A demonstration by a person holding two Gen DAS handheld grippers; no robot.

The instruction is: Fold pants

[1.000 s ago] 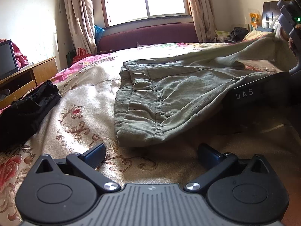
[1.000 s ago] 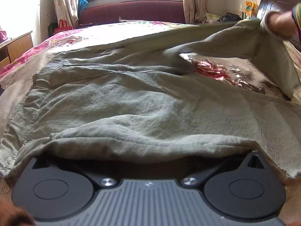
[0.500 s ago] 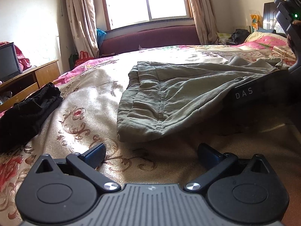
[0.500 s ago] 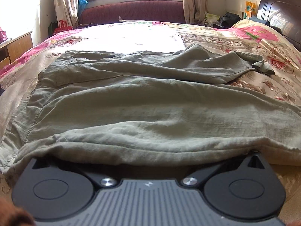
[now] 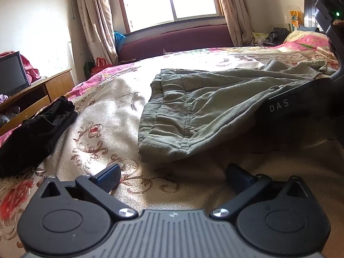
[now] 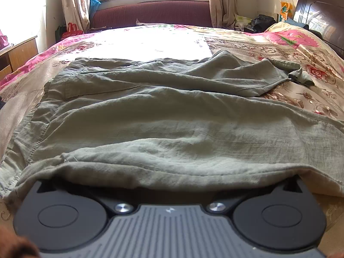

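Note:
Olive-green pants lie spread on the floral bedspread, waistband toward the left. They fill the right wrist view, one leg folded over the other, its cuff at the far right. My left gripper is open and empty, low over the bedspread just short of the waistband corner. My right gripper's fingers are hidden under the pants' near edge; its body shows at the right of the left wrist view, with fabric draped over it.
A black garment lies at the bed's left edge. A wooden TV stand with a screen is on the left. A maroon sofa stands under the window. The dark headboard and pillows are at the right.
The lifted pant leg has been laid down over the other and the hand holding it has left the view. The left gripper has tilted up slightly. The right gripper stays under the fabric.

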